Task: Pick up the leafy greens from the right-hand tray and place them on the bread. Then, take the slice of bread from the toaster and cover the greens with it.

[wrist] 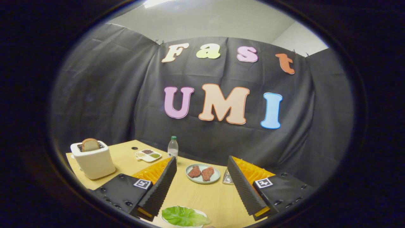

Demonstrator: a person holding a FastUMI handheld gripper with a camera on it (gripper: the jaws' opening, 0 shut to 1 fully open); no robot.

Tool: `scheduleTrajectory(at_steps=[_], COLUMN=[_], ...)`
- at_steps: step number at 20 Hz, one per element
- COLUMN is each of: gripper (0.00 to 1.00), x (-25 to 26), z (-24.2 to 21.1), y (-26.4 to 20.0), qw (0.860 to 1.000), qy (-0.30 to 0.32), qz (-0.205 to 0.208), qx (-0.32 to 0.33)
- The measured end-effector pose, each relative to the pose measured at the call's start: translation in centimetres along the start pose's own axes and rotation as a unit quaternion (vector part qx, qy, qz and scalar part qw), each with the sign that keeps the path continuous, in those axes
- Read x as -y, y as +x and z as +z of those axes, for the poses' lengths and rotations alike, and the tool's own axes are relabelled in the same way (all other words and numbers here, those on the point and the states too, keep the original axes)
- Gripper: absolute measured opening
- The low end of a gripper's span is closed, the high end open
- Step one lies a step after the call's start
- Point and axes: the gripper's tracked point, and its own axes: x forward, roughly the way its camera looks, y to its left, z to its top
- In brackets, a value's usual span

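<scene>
My gripper hangs open above the wooden table, with nothing between its fingers. A green leaf lies on a white dish low down between the fingers, close to their base. Off to the left, beyond the left finger, stands a white toaster. A slice of brown bread sticks up out of its slot.
A pale plate with two reddish meat pieces sits just ahead of the fingers. A small glass item stands beside the right finger. Further back are a water bottle and a sectioned white dish of condiments.
</scene>
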Motion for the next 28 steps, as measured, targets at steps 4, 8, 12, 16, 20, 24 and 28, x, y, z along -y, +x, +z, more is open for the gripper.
scheduleTrajectory(at_steps=[4,8,12,16,20,24,28], gripper=[1.0,1.0,1.0,1.0,1.0,1.0,1.0], x=[0.2,-0.4,-0.6,-1.2,-2.1,-3.5,-4.2], z=[-3.1,-6.5,-10.0,-13.8,-18.0,-21.5,-24.6], y=[0.0,0.2,0.9,1.7,2.0,1.8,1.5], qw=[0.999,0.994,0.987,0.977,0.963,0.948,0.932], qy=[-0.019,-0.026,-0.036,-0.044,-0.047,-0.055,-0.066], qz=[0.037,0.084,0.119,0.155,0.19,0.222,0.248], qx=[-0.032,-0.066,-0.1,-0.139,-0.185,-0.22,-0.254])
